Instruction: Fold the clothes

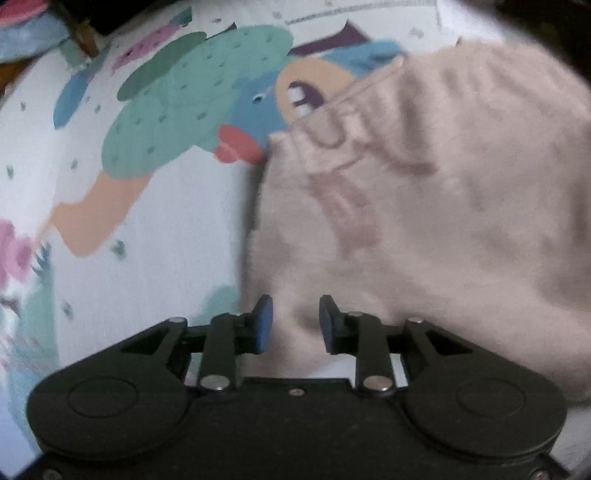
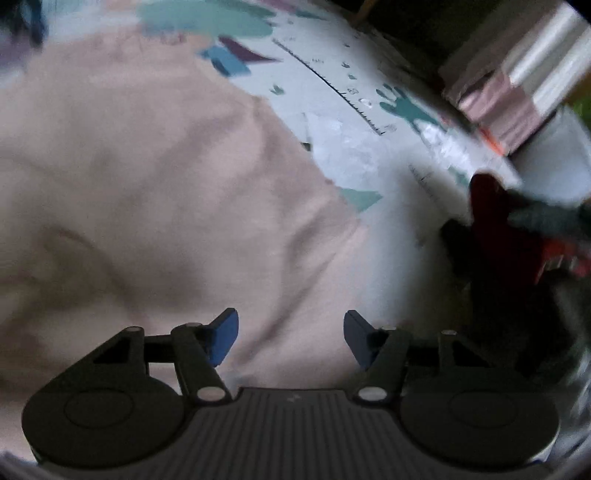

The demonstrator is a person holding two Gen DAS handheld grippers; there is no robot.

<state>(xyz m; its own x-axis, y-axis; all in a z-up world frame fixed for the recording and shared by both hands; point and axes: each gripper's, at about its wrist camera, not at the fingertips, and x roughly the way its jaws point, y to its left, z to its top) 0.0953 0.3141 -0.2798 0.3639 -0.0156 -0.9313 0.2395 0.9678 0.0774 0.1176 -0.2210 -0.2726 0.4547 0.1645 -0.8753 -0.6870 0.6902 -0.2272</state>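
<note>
A pale pink garment (image 1: 424,206) lies spread on a white mat with a cartoon print (image 1: 155,110). Its collar or hem band (image 1: 343,114) shows near the mat's blue and orange figure. My left gripper (image 1: 296,323) hovers over the garment's near left edge, open, with pink cloth visible in the gap between its blue pads (image 1: 264,321). In the right wrist view the same pink garment (image 2: 147,192) fills the left half. My right gripper (image 2: 291,338) is open wide above its near right part, nothing held. Both views are motion-blurred.
The printed mat (image 2: 369,122) carries a ruler-like scale line and ends at the right in a dark drop. Dark red and dark objects (image 2: 498,229) lie off its right edge, with a striped pink and white item (image 2: 517,85) behind. A blue and pink thing (image 1: 26,29) sits at far left.
</note>
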